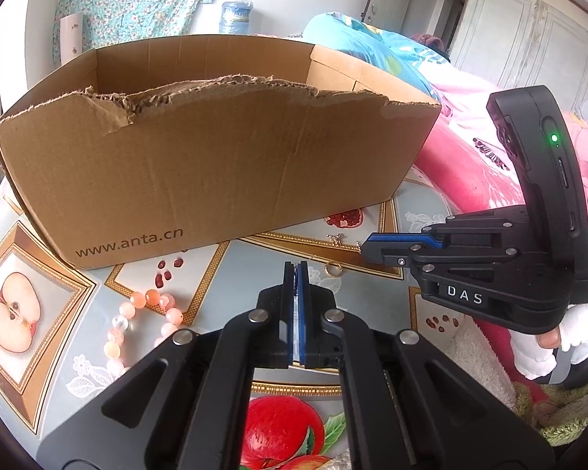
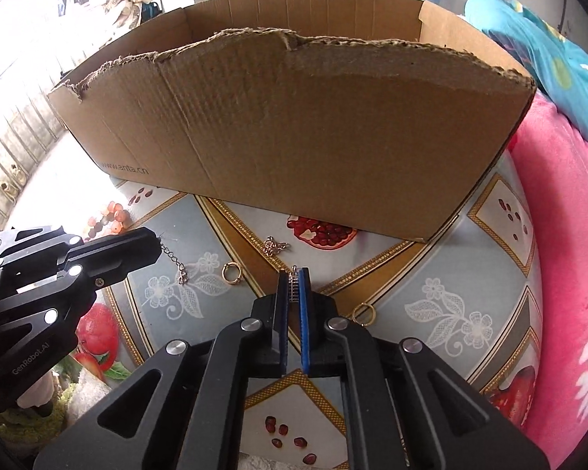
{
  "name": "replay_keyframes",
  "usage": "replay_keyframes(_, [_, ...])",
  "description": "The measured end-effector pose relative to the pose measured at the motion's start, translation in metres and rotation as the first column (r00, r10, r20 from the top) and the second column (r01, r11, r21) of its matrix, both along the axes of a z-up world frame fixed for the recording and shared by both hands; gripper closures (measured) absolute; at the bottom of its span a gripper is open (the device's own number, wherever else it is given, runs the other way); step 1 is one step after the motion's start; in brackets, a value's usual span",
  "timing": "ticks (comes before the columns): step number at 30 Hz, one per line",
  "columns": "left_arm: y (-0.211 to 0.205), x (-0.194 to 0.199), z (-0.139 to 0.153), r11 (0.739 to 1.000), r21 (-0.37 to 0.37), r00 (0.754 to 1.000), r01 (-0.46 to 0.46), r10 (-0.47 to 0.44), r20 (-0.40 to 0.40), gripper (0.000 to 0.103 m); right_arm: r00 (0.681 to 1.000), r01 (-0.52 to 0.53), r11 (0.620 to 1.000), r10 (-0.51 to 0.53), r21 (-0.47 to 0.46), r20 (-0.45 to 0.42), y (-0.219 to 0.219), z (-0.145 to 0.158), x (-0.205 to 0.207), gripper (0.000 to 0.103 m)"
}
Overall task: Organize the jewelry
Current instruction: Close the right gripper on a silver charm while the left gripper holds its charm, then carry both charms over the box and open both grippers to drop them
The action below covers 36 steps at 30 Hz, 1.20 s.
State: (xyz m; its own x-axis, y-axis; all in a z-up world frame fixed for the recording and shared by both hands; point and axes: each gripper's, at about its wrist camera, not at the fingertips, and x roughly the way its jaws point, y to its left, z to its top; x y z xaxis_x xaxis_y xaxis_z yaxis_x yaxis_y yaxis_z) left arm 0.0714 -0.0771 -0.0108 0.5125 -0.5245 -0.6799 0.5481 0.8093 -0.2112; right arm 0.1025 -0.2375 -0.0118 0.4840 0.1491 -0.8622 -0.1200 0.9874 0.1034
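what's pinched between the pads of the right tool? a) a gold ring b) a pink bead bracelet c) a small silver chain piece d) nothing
c: in the right wrist view the right tool is shut on a small silver chain piece; gold ring and bead bracelet lie on the table.
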Motion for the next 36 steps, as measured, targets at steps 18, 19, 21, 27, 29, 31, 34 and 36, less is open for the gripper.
replay_keyframes(18, [0.018,-0.015,0.039,0.997,-0.076,0.995,0.002,0.005,0.098,0.102,0.991,-0.006,0.993,-0.01,0.116,0.132,-0.02,0.053,-0.027,0.098])
replay_keyframes(19, [0.02,-0.016,0.047,0.996,-0.091,0.993,0.007,0.003,0.114,0.102,0.988,-0.013,0.991,-0.007,0.13,0.151,-0.021,0.062,-0.028,0.098])
replay_keyframes(21, [0.025,-0.016,0.065,0.992,-0.126,0.989,0.021,-0.003,0.145,0.102,0.981,-0.03,0.988,0.0,0.15,0.196,-0.021,0.079,-0.028,0.098])
replay_keyframes(27, [0.022,0.007,0.108,0.989,-0.139,0.975,0.056,-0.024,0.22,0.102,0.949,-0.093,0.978,0.031,0.185,0.313,-0.027,0.129,-0.009,0.098])
replay_keyframes(29, [0.016,0.028,0.112,0.99,-0.131,0.982,0.053,-0.028,0.187,0.102,0.949,-0.103,0.976,0.04,0.19,0.313,-0.031,0.136,0.008,0.098])
replay_keyframes(31, [0.01,0.053,0.112,0.992,-0.119,0.991,0.042,-0.027,0.131,0.102,0.958,-0.11,0.974,0.052,0.197,0.281,-0.035,0.134,0.029,0.098])
replay_keyframes(34, [0.0,0.089,0.105,0.992,-0.12,0.998,0.048,-0.045,0.033,0.102,0.976,-0.108,0.971,0.064,0.212,0.207,-0.039,0.125,0.062,0.098])
replay_keyframes(36, [-0.01,0.11,0.096,0.994,-0.098,0.998,0.043,-0.046,-0.032,0.102,0.985,-0.101,0.97,0.066,0.22,0.161,-0.044,0.116,0.081,0.098])
